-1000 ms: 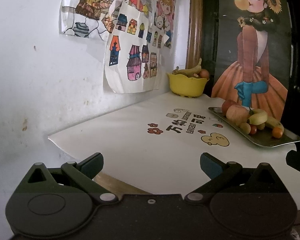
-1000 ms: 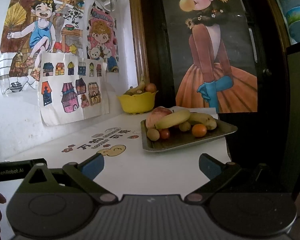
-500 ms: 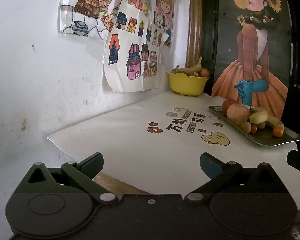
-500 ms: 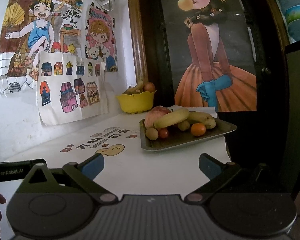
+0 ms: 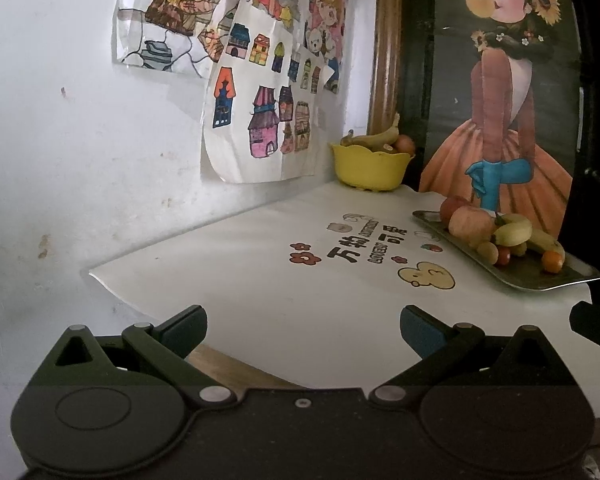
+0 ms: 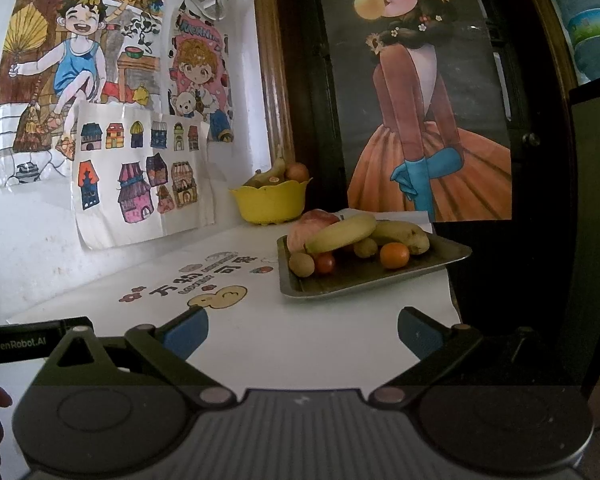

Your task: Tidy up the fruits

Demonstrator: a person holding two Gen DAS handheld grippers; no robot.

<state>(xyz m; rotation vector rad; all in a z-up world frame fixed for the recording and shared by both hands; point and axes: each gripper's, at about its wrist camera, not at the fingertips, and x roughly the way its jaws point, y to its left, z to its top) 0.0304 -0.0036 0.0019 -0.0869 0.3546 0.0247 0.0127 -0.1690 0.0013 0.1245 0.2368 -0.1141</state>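
Flat rectangular grey metal tray (image 6: 440,258) with a shallow raised rim sits on a smooth white paper table cover (image 6: 260,344) printed with cartoon flowers and lettering. On the tray: a rounded red-pink apple (image 6: 310,226) at the far left end, a curved yellow banana (image 6: 342,234) lying across the front of it, a second, browner speckled banana (image 6: 404,234) to its right, a small round matte orange citrus (image 6: 395,255) near the tray's front right, a glossy small red tomato-like fruit (image 6: 324,262) and a dull brown oval fruit (image 6: 301,264) at the front left. Behind the tray, in the wall corner, stands a yellow plastic bowl with a scalloped rim (image 6: 270,200), holding a banana and a round reddish fruit. Coloured paper drawings hang on the white wall left of the tray. Right gripper (image 6: 302,330): blue-padded fingers spread wide, empty, hovering over the cover in front of the tray, touching nothing. Left gripper (image 5: 302,326): likewise spread wide, empty, well left of the tray (image 5: 540,276), above the cover's near edge.
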